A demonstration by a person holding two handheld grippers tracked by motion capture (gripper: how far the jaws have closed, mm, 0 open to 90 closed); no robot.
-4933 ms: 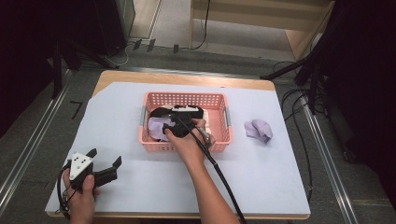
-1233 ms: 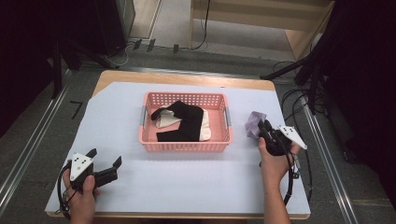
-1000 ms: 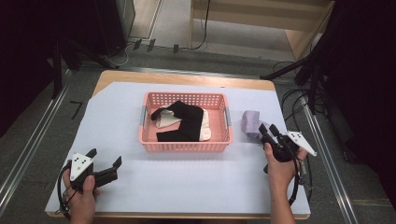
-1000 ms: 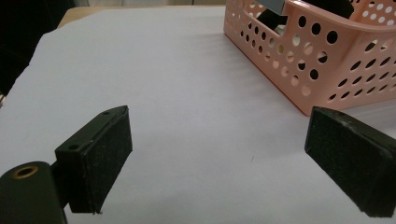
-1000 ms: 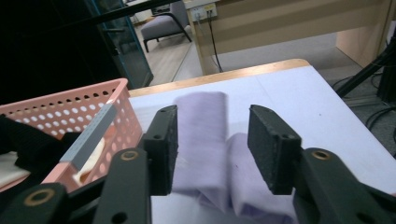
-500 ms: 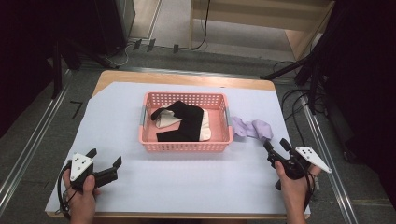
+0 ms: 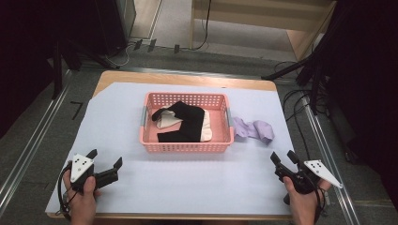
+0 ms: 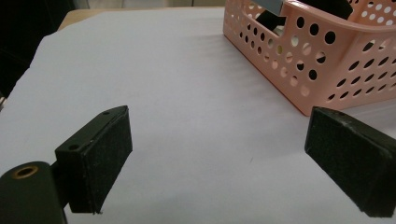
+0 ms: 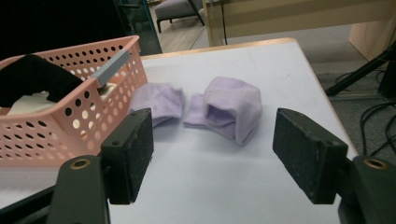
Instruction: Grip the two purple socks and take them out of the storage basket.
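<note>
A pink perforated basket (image 7: pixel 187 146) stands mid-table and holds black cloth (image 7: pixel 187 122) over white cloth (image 7: pixel 164 119). Purple socks (image 7: pixel 253 130) lie crumpled on the white sheet just right of the basket, also close ahead in the right gripper view (image 9: pixel 231 109). My right gripper (image 7: pixel 282 156) rests near the front right edge, apart from the socks. Its jaws have just been opening and stand open with nothing between them (image 9: pixel 212 154). My left gripper (image 7: pixel 105 157) sits at the front left, open and empty (image 8: pixel 219 158), with the basket (image 8: pixel 327 65) ahead of it to the right.
The white sheet (image 7: pixel 197 183) covers most of the wooden table. Cables (image 7: pixel 300 103) and black stands lie off the table's right side. A metal rail (image 7: pixel 28 150) runs along the floor at left.
The right gripper let go of the purple socks beside the basket and drew back toward the near right edge. The socks now lie spread out. The left gripper kept still.
</note>
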